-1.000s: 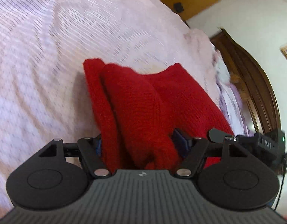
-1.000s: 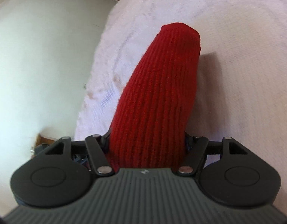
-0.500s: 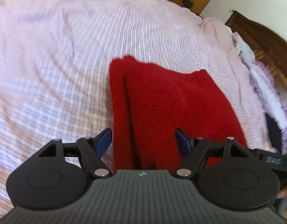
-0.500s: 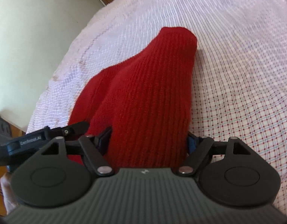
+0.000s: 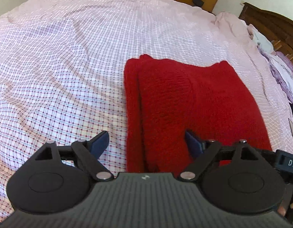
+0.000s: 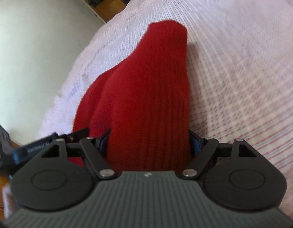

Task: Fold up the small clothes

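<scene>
On the bed (image 5: 70, 66), the folded red knit (image 5: 194, 98) runs lengthwise straight ahead of both grippers: left gripper (image 5: 146, 142) just opened wide, one pad clear; right gripper (image 6: 148, 142) straddles it, grip unclear.

A bed (image 5: 70, 60) covered in a pale pink checked sheet (image 6: 241, 76) carries a folded red knit garment (image 5: 194, 98) lying flat; crumpled bedding (image 5: 279, 70) lies near the wooden headboard (image 5: 270, 24).

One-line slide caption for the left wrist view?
Open left gripper straddles the near edge of a folded red knitted garment lying on a pink checked bedsheet.
</scene>
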`<state>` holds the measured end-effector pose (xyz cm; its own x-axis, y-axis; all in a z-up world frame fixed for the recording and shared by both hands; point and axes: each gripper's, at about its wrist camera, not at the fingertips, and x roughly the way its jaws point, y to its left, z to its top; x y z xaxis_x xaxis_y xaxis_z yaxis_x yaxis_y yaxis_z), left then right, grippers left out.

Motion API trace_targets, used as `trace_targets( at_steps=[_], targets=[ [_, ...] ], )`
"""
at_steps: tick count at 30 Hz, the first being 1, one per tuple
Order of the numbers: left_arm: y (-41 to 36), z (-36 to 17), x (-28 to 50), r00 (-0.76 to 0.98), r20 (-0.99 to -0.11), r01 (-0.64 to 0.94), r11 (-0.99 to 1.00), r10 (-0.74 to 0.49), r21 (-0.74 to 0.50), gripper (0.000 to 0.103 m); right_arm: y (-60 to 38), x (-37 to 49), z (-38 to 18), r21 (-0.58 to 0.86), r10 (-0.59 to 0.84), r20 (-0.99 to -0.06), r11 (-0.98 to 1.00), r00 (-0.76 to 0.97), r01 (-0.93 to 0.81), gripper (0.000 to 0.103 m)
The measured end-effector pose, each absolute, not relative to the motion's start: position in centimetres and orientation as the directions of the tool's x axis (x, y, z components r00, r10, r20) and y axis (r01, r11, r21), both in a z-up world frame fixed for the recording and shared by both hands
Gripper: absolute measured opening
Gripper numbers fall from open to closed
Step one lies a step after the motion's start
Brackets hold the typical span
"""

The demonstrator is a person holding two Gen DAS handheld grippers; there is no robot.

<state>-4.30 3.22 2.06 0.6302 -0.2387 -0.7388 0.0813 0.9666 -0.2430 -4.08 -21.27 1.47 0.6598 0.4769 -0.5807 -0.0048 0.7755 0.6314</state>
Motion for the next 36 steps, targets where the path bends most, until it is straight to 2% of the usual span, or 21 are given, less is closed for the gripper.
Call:
trace_targets(
  at_steps=[4, 9, 17, 22, 28, 36],
  targets=[
    [3.8, 1.3, -3.5, 0.630, -0.737, 0.064, 0.962, -0.244, -0.264, 0.096, -21.0, -4.3, 1.5, 0.625, 0.463, -0.561, 0.780, 0.687, -0.015, 0.081],
    [3.2, 2.5, -4.0, 0.659, -0.719, 0.076, 0.971, -0.220, -0.228, 0.095, -21.4, -4.9, 2.7, 0.609, 0.440, -0.554, 0.793, 0.707, -0.016, 0.082],
    [2.9, 5.7, -8.0, 0.701, -0.692, 0.063, 0.981, -0.175, -0.184, 0.095, -20.9, -8.1, 5.3, 0.470, 0.303, -0.527, 0.882, 0.794, -0.025, 0.082],
    [2.9, 6.2, -11.1, 0.722, -0.680, 0.043, 0.989, -0.128, -0.141, 0.096, -20.5, -10.8, 6.8, 0.410, 0.271, -0.521, 0.911, 0.809, -0.041, 0.082],
    [2.5, 5.5, -13.6, 0.723, -0.682, 0.070, 0.994, -0.111, -0.087, 0.099, -18.9, -12.8, 6.5, 0.327, 0.235, -0.559, 0.944, 0.795, -0.049, 0.081],
    [0.7, 2.3, -13.8, 0.680, -0.730, 0.087, 0.996, -0.069, -0.014, 0.099, -17.7, -13.5, 4.9, 0.229, 0.177, -0.637, 0.973, 0.750, -0.035, 0.081]
  ],
)
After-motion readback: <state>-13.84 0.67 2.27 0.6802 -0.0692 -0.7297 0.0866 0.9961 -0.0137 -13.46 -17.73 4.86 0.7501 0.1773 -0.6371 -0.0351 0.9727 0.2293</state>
